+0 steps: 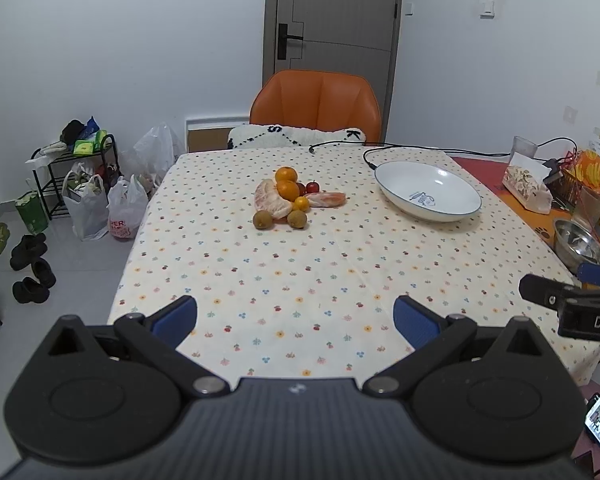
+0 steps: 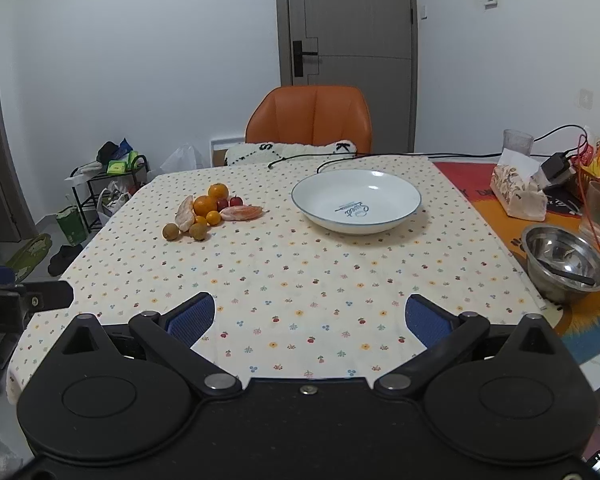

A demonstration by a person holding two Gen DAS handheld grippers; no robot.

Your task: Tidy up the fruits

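A small pile of fruit [image 1: 289,199] [image 2: 209,212] lies on the flowered tablecloth: oranges, peeled citrus segments, small red fruits and brown round ones. To its right stands an empty white bowl with a blue rim [image 1: 428,191] [image 2: 356,200]. My left gripper [image 1: 296,318] is open over the near table edge, well short of the fruit, nothing between its blue pads. My right gripper [image 2: 310,318] is also open and empty, near the front edge, facing the bowl. Each gripper shows at the edge of the other's view.
An orange chair [image 1: 316,106] with a white cushion stands at the far side. On the right are a steel bowl with a spoon [image 2: 564,262], a tissue box [image 2: 518,190], cups, snack bags and a black cable [image 1: 380,150]. Bags, a rack and shoes sit on the floor at left.
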